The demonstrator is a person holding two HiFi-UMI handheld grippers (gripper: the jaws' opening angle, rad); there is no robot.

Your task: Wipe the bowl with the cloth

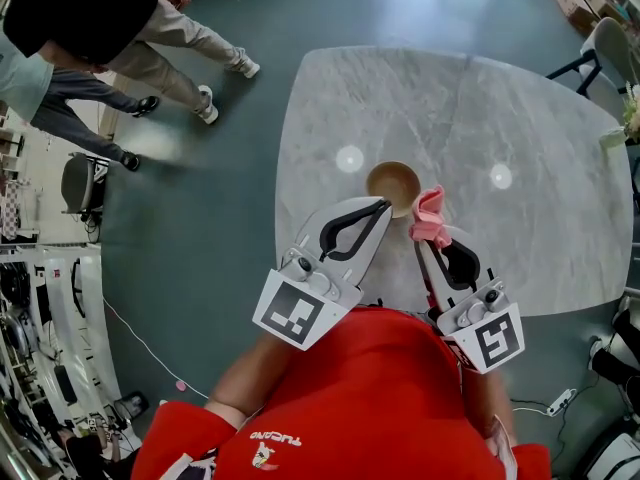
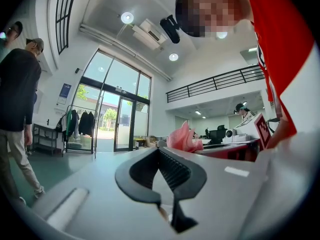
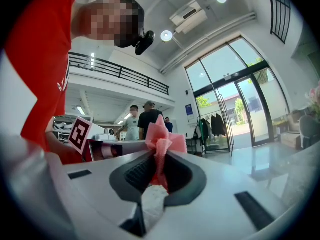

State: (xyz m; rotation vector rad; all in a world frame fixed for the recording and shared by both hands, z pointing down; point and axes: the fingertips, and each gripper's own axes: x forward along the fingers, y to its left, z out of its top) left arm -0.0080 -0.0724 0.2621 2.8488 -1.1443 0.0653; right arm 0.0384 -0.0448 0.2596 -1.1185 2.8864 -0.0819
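Observation:
A brown wooden bowl [image 1: 394,183] sits on the marble table [image 1: 540,138], just ahead of both grippers. My left gripper [image 1: 384,204] is shut with nothing between its jaws, its tips near the bowl's near rim. My right gripper [image 1: 424,230] is shut on a pink cloth [image 1: 430,218], which bunches up beyond the tips at the bowl's right side. In the right gripper view the pink cloth [image 3: 160,141] stands pinched between the dark pads. The left gripper view shows that cloth [image 2: 183,138] off to the right, past the closed jaws.
Two people [image 1: 110,28] stand on the floor beyond the table's left side. A chair [image 1: 608,53] stands at the far right edge. Cables and equipment [image 1: 50,308] lie at the left. Light spots reflect on the marble.

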